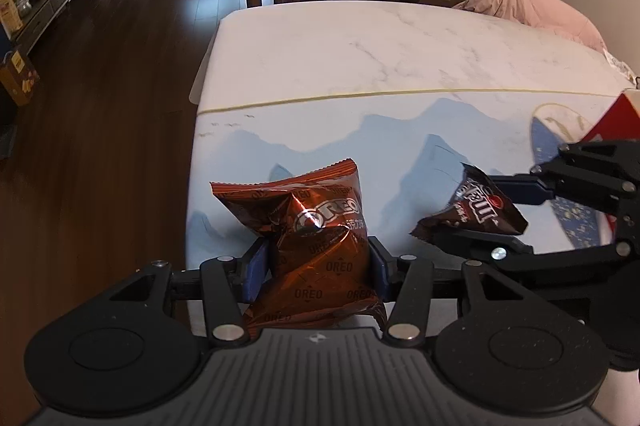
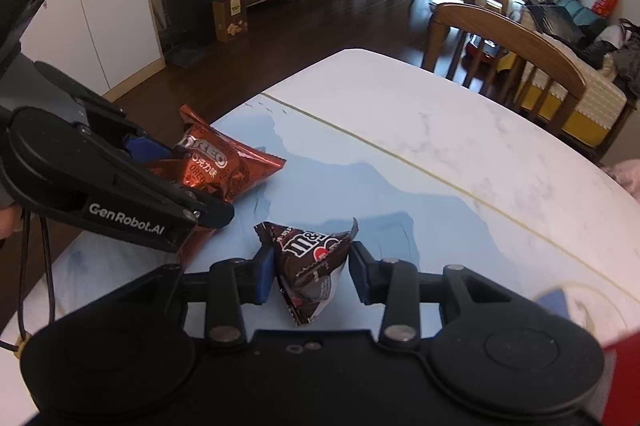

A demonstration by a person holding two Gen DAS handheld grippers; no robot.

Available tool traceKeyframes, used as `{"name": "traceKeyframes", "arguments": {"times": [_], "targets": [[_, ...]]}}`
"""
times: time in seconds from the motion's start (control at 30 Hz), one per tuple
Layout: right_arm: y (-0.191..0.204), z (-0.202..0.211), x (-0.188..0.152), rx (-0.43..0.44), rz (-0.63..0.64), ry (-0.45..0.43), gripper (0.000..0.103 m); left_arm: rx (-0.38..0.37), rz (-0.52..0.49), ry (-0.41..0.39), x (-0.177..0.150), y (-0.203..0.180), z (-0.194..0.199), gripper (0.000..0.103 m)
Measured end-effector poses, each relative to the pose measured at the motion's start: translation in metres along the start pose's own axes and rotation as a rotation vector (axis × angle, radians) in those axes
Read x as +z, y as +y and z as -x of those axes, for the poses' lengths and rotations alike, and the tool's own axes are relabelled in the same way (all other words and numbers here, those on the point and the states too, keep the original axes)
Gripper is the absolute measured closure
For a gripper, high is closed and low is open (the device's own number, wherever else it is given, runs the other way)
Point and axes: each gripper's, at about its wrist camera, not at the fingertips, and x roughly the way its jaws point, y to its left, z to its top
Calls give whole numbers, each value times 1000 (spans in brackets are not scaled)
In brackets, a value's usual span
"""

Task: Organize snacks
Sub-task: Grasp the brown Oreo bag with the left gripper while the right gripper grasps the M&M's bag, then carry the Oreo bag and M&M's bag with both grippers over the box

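The biscuit packet, an orange foil pouch, is pinched across its middle by the left tongs and is held just above the worktop; the chocolate bag, a small brown pouch, is squeezed by the right tongs just to the right of the biscuit packet. Both are judged light, soft and crinkly, with slick foil that may slide under pressure and contents that could crack if pinched hard, so a hold across the filled belly, as is seen now, is judged safer than one on the thin crimped ends. In the left wrist view a red box is shown at the far right of the biscuit packet, almost cut off in the other view. Only in the right wrist view is a white cupboard revealed, well behind the biscuit packet.
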Motion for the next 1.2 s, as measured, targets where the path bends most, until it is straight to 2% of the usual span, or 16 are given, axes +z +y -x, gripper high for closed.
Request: {"name": "traceKeyframes", "arguments": {"times": [0.27,0.57,0.9,1.2], "targets": [[-7,67,-23,-18,-77,-29,66,-57,-10,-42,-18,-32,46,53],[-30,145,-52,-80,-195,-92,66,-120,-63,-95,-24,-86,99,52],[-79,212,-89,-120,-248,-182,66,-157,-137,-166,-27,-173,138,52],[-137,248,-126,-167,-277,-217,66,-171,-185,-185,-18,-260,144,52]]}}
